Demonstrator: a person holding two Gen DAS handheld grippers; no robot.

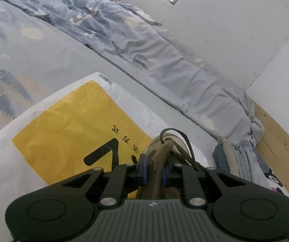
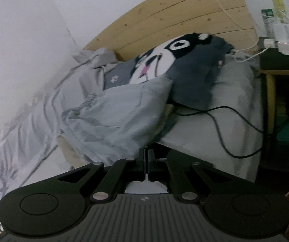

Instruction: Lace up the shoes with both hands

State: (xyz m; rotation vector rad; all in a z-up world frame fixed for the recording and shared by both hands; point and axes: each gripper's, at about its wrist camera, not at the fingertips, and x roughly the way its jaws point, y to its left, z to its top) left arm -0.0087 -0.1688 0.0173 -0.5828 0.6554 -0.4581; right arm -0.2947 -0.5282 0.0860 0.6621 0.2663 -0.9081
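**Tan shoe pinched at its collar, lace hand away**

Tan canvas and suede fill the gap between the left gripper (image 1: 154, 168) fingers: they are nearly closed, the blue pads pressing either side of what looks like the collar or tongue edge of the shoe (image 1: 164, 147). A thin dark lace (image 1: 186, 141) loops up and over the shoe's top, slack and round in section, with more dull brown laces bunched beside it. The shoe rests on a crinkled white and yellow plastic bag (image 1: 67, 129) spread on the bed (image 1: 124, 84).

The right gripper (image 2: 146, 161) has its fingers shut with nothing visible between them, pointing over a soft grey pillow (image 2: 114, 111) towards a cartoon-faced cushion (image 2: 164, 58) and a knotty pine headboard (image 2: 174, 20); no shoe appears in that view.

To do this step well, I judge the left should hold the shoe steady without twisting while the right comes back and takes the lace near its tip, since limp cord slips and buckles if gripped mid-length.
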